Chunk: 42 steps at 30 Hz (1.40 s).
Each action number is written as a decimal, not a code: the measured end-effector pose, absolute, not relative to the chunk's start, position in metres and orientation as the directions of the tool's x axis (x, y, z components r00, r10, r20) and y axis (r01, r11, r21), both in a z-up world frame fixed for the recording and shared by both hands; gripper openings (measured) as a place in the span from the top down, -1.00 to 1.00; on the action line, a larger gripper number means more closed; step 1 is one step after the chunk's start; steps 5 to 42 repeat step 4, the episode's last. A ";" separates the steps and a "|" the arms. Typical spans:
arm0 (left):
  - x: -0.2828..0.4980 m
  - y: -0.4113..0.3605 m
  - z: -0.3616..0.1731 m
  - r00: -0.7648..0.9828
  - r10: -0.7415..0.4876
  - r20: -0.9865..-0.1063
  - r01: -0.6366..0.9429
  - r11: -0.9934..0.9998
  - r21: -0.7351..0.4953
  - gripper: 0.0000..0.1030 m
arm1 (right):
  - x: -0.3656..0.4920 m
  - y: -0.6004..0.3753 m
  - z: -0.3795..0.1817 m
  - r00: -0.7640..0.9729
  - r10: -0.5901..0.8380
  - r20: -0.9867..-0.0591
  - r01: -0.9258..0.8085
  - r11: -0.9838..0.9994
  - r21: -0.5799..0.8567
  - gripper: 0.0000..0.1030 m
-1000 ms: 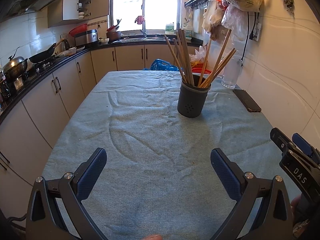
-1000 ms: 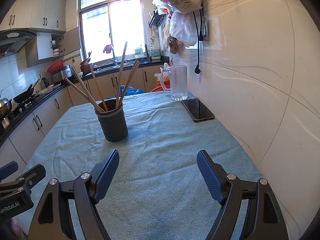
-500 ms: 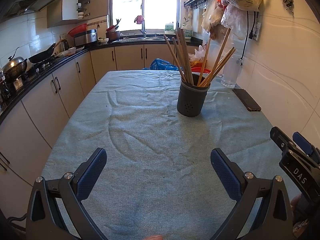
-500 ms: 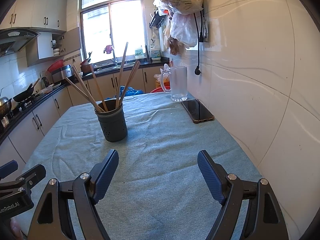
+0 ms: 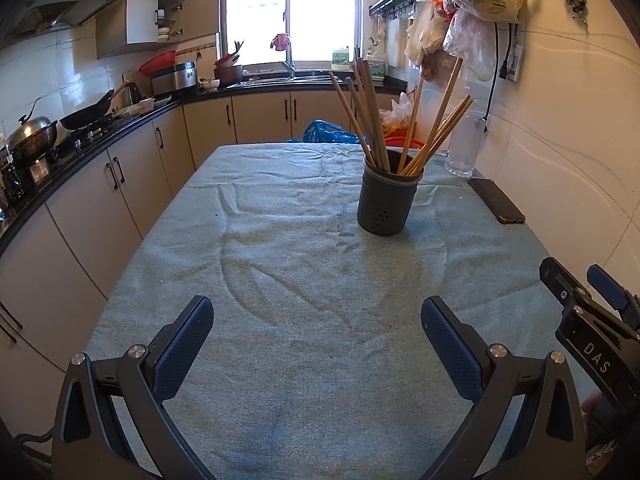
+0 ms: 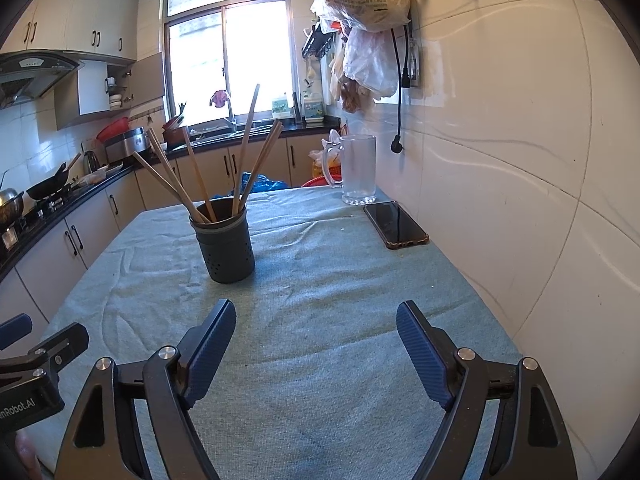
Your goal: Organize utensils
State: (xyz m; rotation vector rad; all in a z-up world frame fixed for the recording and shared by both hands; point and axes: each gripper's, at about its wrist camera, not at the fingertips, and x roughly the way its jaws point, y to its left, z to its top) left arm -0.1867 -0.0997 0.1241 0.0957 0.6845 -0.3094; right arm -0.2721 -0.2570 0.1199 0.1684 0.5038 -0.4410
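A dark grey utensil holder (image 5: 386, 196) stands upright on the table's blue-green cloth (image 5: 304, 288), with several wooden chopsticks (image 5: 368, 108) leaning in it. It also shows in the right wrist view (image 6: 224, 240), chopsticks (image 6: 248, 152) fanned out. My left gripper (image 5: 318, 332) is open and empty, low over the near part of the table, well short of the holder. My right gripper (image 6: 316, 340) is open and empty, to the right of the left one; its body shows in the left wrist view (image 5: 588, 328).
A dark phone (image 6: 396, 224) lies by the right wall. A clear glass mug (image 6: 358, 172) stands behind it. Bags (image 6: 368, 4) hang on the tiled wall. Kitchen cabinets and a stove with pans (image 5: 36, 136) run along the left.
Both grippers have stayed open and nearly still; the views shift only slightly.
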 end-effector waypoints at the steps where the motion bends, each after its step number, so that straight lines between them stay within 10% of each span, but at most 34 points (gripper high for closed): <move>1: -0.186 -0.100 0.124 0.730 -0.248 -0.637 0.312 0.950 -0.012 -1.00 | -0.271 -0.257 0.119 0.783 -0.363 -0.505 0.445 0.894 0.048 -0.69; 42: -0.185 -0.101 0.124 0.726 -0.249 -0.641 0.317 0.948 -0.010 -1.00 | -0.268 -0.257 0.117 0.779 -0.354 -0.518 0.437 0.899 0.042 -0.69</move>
